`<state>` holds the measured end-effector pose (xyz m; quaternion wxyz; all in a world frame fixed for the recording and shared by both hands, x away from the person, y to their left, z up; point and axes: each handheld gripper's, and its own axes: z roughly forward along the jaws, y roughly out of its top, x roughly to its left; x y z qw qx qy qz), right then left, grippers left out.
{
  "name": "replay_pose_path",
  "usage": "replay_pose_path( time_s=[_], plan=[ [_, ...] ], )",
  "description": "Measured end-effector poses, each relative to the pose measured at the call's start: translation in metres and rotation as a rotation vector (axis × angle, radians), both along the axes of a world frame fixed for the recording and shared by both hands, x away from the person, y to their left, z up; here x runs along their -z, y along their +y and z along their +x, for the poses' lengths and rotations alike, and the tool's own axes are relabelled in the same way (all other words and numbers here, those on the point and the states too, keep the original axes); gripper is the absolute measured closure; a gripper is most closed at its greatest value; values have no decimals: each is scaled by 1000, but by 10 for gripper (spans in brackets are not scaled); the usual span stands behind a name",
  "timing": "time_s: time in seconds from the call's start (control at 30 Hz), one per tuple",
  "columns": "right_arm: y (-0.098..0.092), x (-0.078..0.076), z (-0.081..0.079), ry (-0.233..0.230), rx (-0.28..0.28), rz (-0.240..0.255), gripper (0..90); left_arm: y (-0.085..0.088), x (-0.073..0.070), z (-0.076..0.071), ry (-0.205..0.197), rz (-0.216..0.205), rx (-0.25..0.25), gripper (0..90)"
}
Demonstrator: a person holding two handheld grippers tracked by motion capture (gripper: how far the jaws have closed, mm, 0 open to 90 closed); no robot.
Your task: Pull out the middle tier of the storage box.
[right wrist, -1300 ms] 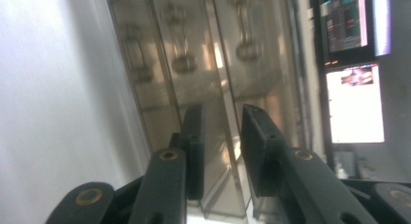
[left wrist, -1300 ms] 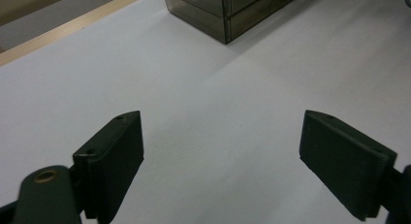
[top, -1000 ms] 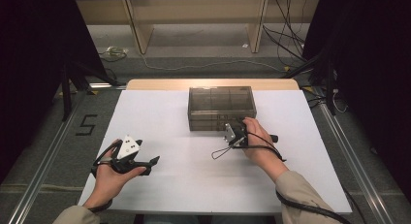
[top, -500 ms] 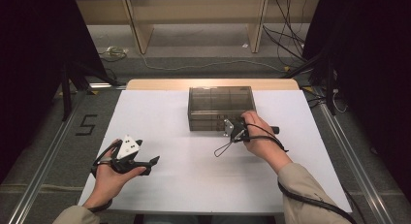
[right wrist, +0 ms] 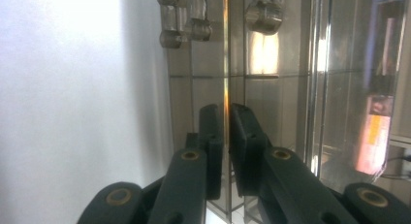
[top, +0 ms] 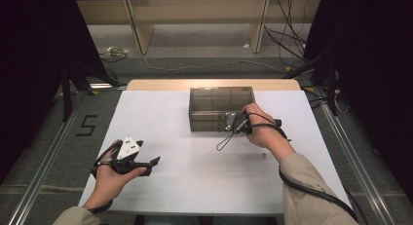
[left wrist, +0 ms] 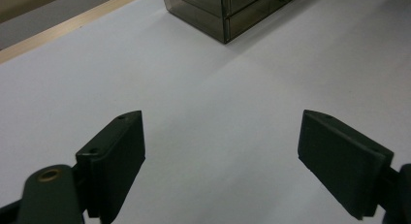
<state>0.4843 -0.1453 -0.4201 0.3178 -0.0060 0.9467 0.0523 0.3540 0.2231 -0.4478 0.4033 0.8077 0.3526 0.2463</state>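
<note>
Now right hand-held gripper [top: 233, 122] nearer the box [top: 214, 96].

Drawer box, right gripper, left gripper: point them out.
drawer box [top: 214, 99]: high view, top panel.
right gripper [right wrist: 226, 136]: right gripper view, between its tips at the box edge.
left gripper [left wrist: 220, 156]: left gripper view, gap between open tips.

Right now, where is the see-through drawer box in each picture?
High view: the smoky clear drawer box stands at the middle far part of the white table, with the right gripper at its front.
Left gripper view: its corner is at the top, right of middle.
Right gripper view: it rises close up ahead, the jaws nearly shut on a thin panel edge.
Shared landmark: the white table.
</note>
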Motion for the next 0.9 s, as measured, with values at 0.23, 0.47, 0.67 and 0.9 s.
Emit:
replay_pose_path(
  time_s=[0.23, 0.47, 0.67, 0.9],
  plan=[
    [-3, -5, 1, 51, -30, 7, 856, 0, 0, 0, 2, 4, 1, 172],
    [-6, -6, -3, 75, -36, 15, 859, 0, 0, 0, 0, 4, 0, 172],
    [-7, -7, -4, 89, -50, 22, 862, 0, 0, 0, 1, 5, 0, 172],
    [-7, -8, -6, 98, -53, 27, 863, 0, 0, 0, 1, 5, 0, 173]
  ],
)
